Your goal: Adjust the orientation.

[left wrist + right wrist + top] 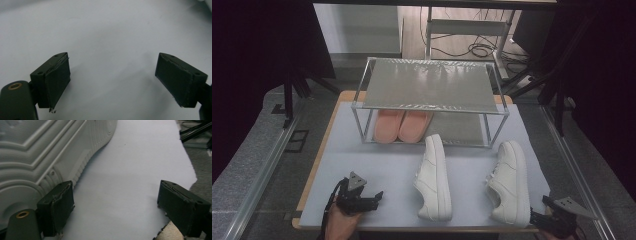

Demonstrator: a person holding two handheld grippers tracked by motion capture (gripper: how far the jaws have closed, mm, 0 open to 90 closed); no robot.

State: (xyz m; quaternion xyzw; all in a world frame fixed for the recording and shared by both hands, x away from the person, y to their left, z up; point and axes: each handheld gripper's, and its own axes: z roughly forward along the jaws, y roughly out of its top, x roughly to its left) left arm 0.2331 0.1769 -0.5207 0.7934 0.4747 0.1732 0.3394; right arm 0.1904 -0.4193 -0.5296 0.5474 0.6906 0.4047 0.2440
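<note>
Left tongs (373, 196) are spread wide with nothing between the jaws, just bare worktop (382, 170) under them in the left gripper view, hanging low near the front left corner with the person's hand (341, 224) behind. Right tongs (538, 218) are spread too and gripping nothing, parked at the front right corner right at the edge of the grey sheet; in the right gripper view the ribbed sole of the right sneaker (37, 152) sits just beside the left jaw, can't tell if it actually touches. That sneaker (510, 182) lies tipped on its side, toe pointing away toward the rack (427, 85). The left sneaker (434, 177) is also on its side, mid-worktop, roughly between the two tongs and clear of both. Further back, the two-level metal rack stands at the far end, with a pair of pink slippers (403, 126) on its bottom shelf, left side. Top shelf is bare mesh.
</note>
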